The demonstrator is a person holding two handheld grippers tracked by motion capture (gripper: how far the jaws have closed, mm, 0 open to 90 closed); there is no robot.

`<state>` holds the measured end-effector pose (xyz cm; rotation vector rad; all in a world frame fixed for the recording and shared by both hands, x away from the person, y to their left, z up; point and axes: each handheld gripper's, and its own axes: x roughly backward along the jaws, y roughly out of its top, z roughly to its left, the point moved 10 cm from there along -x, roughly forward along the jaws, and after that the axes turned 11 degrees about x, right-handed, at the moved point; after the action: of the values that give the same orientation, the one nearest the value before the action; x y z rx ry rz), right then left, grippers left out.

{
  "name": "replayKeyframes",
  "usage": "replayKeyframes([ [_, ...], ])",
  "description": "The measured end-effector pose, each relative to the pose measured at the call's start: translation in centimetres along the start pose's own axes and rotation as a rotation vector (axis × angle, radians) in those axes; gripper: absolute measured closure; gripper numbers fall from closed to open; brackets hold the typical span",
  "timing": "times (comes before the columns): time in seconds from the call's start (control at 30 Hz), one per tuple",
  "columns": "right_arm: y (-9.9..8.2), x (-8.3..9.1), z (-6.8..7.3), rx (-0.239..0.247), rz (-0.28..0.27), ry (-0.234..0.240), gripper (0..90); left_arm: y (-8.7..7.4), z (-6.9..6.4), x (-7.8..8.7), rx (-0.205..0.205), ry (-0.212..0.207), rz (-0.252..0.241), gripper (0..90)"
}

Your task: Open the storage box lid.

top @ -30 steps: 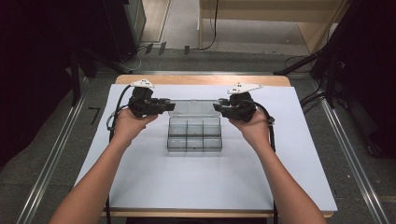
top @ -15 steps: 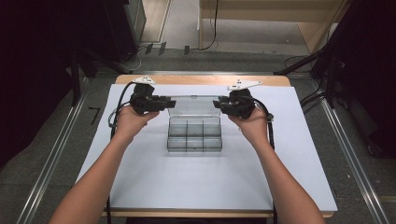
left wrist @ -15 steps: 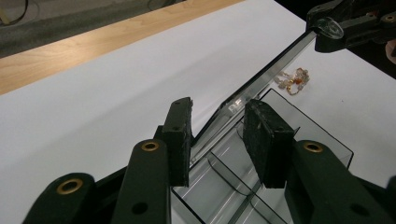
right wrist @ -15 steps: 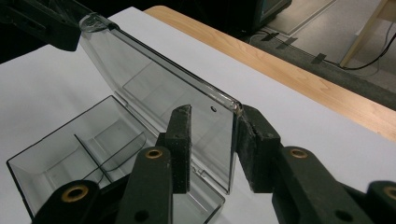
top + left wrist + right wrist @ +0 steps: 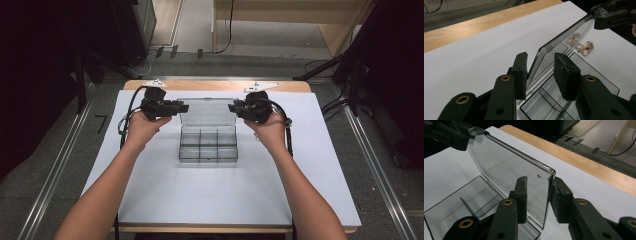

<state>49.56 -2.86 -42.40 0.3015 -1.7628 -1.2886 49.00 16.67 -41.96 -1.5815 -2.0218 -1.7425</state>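
Nearest the camera in the high view, the person's two bare forearms reached forward from the bottom edge over the white sheet (image 5: 220, 200) that covered the wooden bench (image 5: 220, 85). Between the forearms, near the middle of the sheet, sat a clear plastic compartment box (image 5: 208, 146) divided into small cells, which looked empty as far as the pictures showed. Its transparent hinged lid (image 5: 206, 111) stood raised at the far side of the box, tilted back past upright.

The left hand (image 5: 142, 126) held the left gripper (image 5: 181, 107) at the lid's left edge, and the right hand (image 5: 270, 129) held the right gripper (image 5: 234, 107) at its right edge. In the left gripper view the two black fingers (image 5: 521, 72) stood apart with the lid's edge (image 5: 541, 60) running up between them; a gap showed on either side, so they were not closed on it. In the right gripper view the fingers (image 5: 521, 195) were also apart and straddled the lid's corner (image 5: 550, 173). The right-hand pad lay at or just beside the lid's edge, and I could not tell if it touched.

Farther off in the left gripper view, a small heap of pale and amber beaded jewellery (image 5: 581, 45) lay on the white sheet beyond the box, seen partly through the lid. Past the bench's bare far edge lay grey floor (image 5: 200, 30) with dark cables.
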Motion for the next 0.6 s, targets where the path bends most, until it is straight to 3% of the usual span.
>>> replayKeyframes([
  [0.23, 0.2, -0.5, -0.6, -0.015, 0.005, 0.009, 71.0, 0.4, 0.4, -0.5, -0.009, 0.019, 0.033, 65.4],
  [0.6, 0.1, -1.7, -1.6, -0.088, -0.001, 0.021, 70.0, 1.0, 1.5, -1.4, 0.067, -0.012, 0.010, 65.9],
])
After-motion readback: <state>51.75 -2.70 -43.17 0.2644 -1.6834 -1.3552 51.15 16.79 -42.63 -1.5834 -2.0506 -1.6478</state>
